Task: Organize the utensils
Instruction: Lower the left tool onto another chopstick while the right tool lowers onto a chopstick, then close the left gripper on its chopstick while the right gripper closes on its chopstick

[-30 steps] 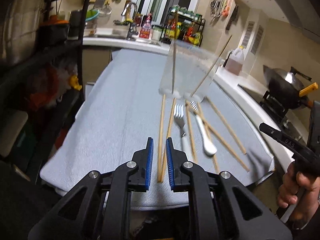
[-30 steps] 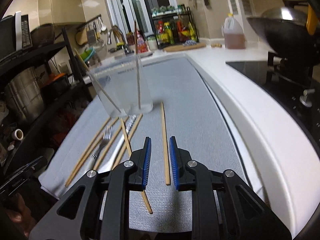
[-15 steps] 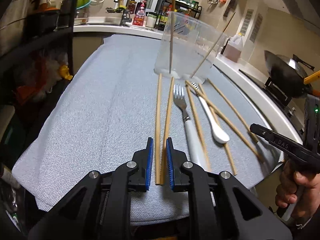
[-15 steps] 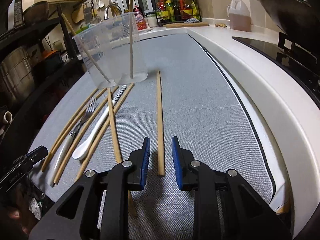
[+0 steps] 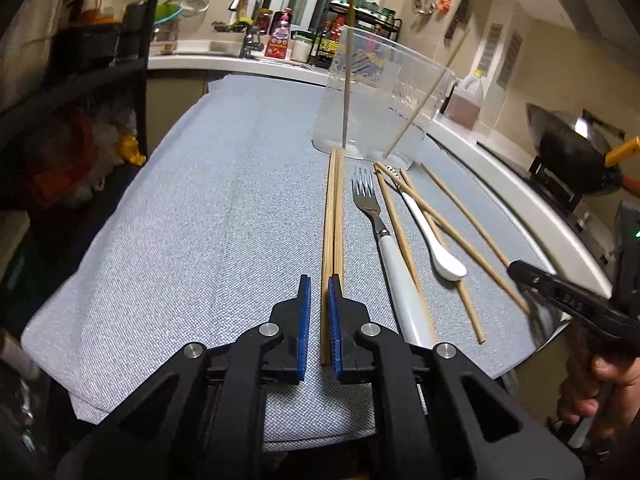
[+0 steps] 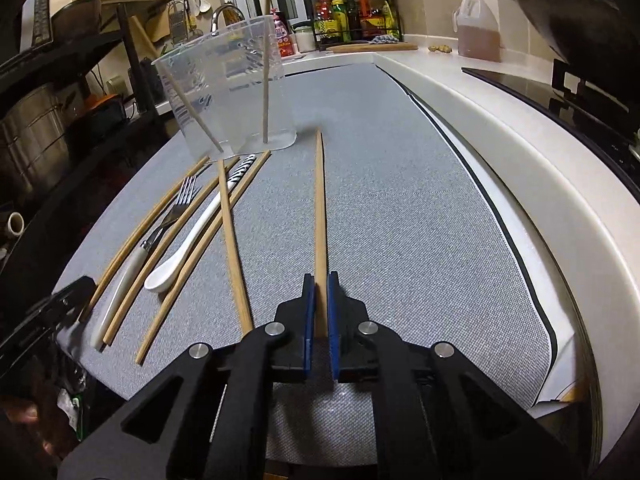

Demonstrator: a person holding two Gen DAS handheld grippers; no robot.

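On the counter: your grey mat [image 6: 400, 208] carries all the utensils.
Clear cup [image 6: 228, 92]: upright at the mat's far end, two chopsticks leaning inside it.
Left gripper [image 5: 319, 320]: its jaws stand slightly apart around the near ends of a chopstick pair [image 5: 334, 216]; whether the pads touch the wood, you cannot tell.
Right gripper [image 6: 320, 308]: its jaws are closed on the near end of a single chopstick [image 6: 319, 208], which points toward the cup.
Fork [image 5: 378, 224]: white-handled, flat just right of the pair.
White spoon [image 5: 434, 240]: beside the fork, loose chopsticks crossing it.
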